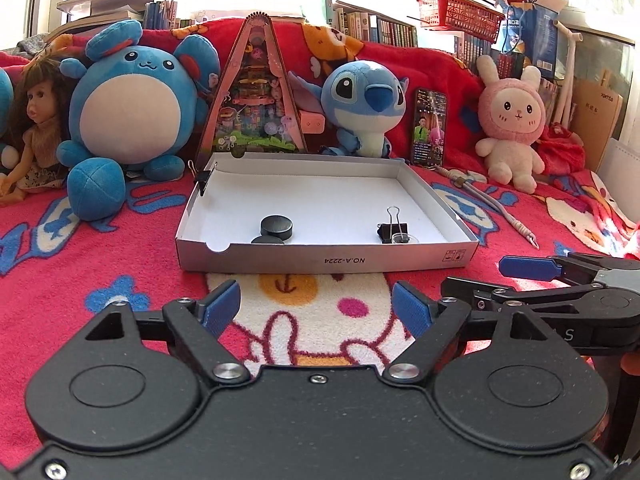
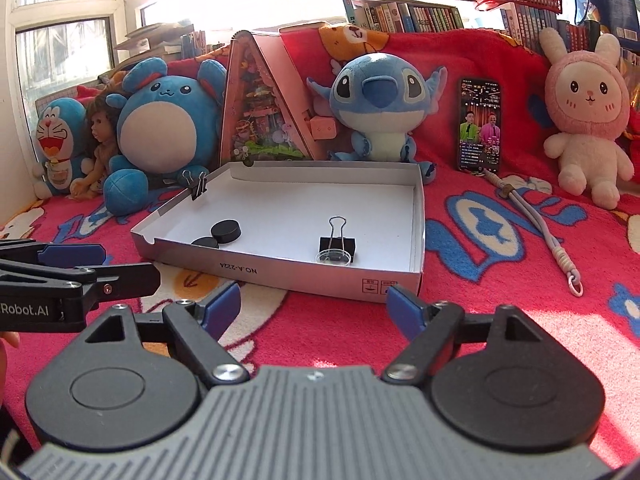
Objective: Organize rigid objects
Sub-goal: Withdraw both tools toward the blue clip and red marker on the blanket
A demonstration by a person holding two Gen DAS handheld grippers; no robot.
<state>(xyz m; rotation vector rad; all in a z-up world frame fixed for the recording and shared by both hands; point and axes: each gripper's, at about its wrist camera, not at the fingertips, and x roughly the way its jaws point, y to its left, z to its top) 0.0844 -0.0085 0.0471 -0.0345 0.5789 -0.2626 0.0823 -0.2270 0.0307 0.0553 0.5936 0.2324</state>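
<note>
A shallow white cardboard box (image 1: 320, 258) (image 2: 256, 270) lies on the red blanket. Inside it are two black discs (image 1: 277, 226) (image 2: 226, 230), a black binder clip (image 1: 392, 229) (image 2: 337, 245) and a small clear dish (image 1: 404, 239) (image 2: 334, 258). Another binder clip (image 1: 204, 179) (image 2: 198, 187) grips the box's left wall. My left gripper (image 1: 318, 308) (image 2: 76, 264) hovers open in front of the box, nothing between its blue pads. My right gripper (image 2: 314, 306) (image 1: 532, 276) is also open and empty, beside the left one.
Plush toys line the back: a blue round one (image 1: 132, 112), a blue alien (image 1: 364, 100), a pink rabbit (image 1: 512, 120). A doll (image 1: 32, 136), a triangular toy house (image 1: 254, 88), a lit phone (image 1: 429, 126) and a beaded cord (image 1: 496, 208) lie around.
</note>
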